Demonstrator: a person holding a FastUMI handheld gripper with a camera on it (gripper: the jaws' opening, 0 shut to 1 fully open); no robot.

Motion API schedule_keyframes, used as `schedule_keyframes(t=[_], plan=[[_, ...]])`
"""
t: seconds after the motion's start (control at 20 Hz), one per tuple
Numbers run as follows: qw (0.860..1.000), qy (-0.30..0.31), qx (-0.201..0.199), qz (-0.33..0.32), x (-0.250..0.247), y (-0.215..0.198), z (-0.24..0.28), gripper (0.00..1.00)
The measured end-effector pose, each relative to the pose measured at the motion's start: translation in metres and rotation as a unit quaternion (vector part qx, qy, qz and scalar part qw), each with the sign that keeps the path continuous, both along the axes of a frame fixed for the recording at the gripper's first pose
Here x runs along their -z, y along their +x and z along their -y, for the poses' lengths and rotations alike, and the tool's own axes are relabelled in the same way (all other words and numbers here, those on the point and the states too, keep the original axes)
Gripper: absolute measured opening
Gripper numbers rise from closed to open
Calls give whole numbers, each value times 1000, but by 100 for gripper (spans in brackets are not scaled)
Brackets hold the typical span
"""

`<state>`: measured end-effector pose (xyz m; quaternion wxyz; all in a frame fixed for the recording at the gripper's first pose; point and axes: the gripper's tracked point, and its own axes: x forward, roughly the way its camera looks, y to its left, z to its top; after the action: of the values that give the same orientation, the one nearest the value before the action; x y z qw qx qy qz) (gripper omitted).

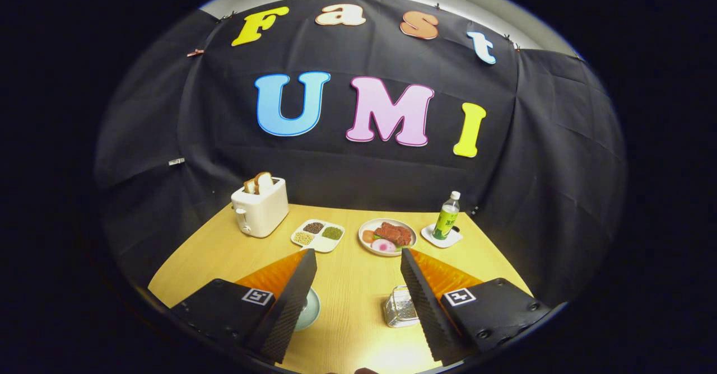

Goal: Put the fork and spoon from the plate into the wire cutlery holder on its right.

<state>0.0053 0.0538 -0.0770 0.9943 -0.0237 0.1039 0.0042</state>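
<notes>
Nearest the camera, the two fingers [291,307] of the gripper [358,262] were seen spread wide, with nothing held between them; their inner faces were lined with black ribbed padding and backed with orange. Bare wood-grain tabletop [353,301] lay between them. A pale green plate [309,308] was partly hidden behind the left finger, and the wire cutlery holder [400,307], a small silvery mesh basket, was found just inside the right finger, to the plate's right. The fork and spoon could not be made out (they were presumably hidden on the covered part of the plate), and the holder appeared to have nothing standing in it. The task was therefore judged to be at its very start: both pieces remained to be picked up and dropped into the basket. Beyond the fingers, a glossy white toaster [259,210] with bread in its slots, a divided white dish [317,235] of grains, a round plate of food [387,237] and a green bottle [446,217] on a white coaster were ranged along the back.
</notes>
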Motion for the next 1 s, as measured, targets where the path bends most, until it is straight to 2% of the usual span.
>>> schedule_keyframes(t=[0.25, 0.45, 0.6, 0.8, 1.0], plan=[[996, 34, -36, -75, 46, 16, -39, 95], [989, 32, -57, -136, 90, 24, -61, 94], [974, 42, -83, -205, 135, 23, -83, 93], [946, 66, -86, -304, 189, 13, -103, 96], [940, 24, -99, -327, 215, 16, -112, 94]])
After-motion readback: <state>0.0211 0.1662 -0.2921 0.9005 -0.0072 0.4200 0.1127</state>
